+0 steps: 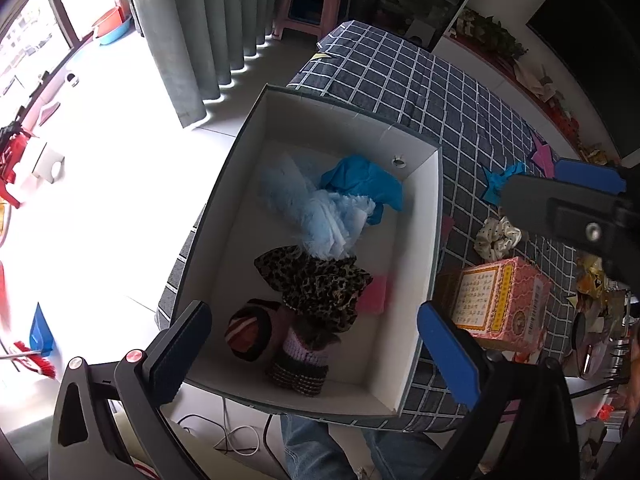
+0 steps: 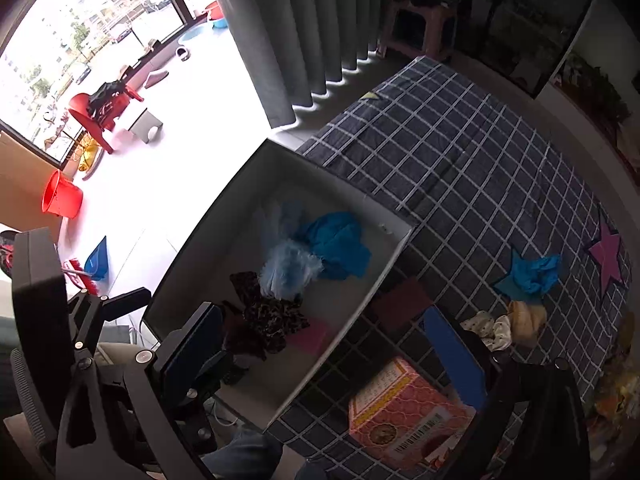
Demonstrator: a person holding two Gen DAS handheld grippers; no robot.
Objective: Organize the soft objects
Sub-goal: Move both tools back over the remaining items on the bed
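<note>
A white open box (image 1: 434,216) (image 2: 188,240) stands on the checked cloth at the table's left edge. In it lie a blue cloth (image 1: 362,182) (image 2: 340,246), a pale blue fluffy piece (image 1: 316,216) (image 2: 286,270), a leopard-print cloth (image 1: 324,284) (image 2: 272,320), a dark red striped scrunchie (image 1: 248,330), a knitted pink-and-brown piece (image 1: 300,360) and a pink pad (image 1: 374,294) (image 2: 312,336). My left gripper (image 1: 316,352) is open and empty above the box's near end. My right gripper (image 2: 332,348) is open and empty over the box's right wall. A polka-dot scrunchie (image 1: 498,238) (image 2: 492,330), a blue cloth (image 2: 534,274) and a tan piece (image 2: 528,318) lie on the table.
A pink printed carton (image 1: 500,300) (image 2: 404,416) stands right of the box. A magenta star (image 2: 608,256) is on the cloth. Clutter lines the table's right edge (image 1: 596,304). Grey curtains (image 1: 200,32), a pink stool (image 1: 308,8) and bright floor lie beyond. The person's jeans (image 1: 320,448) show below.
</note>
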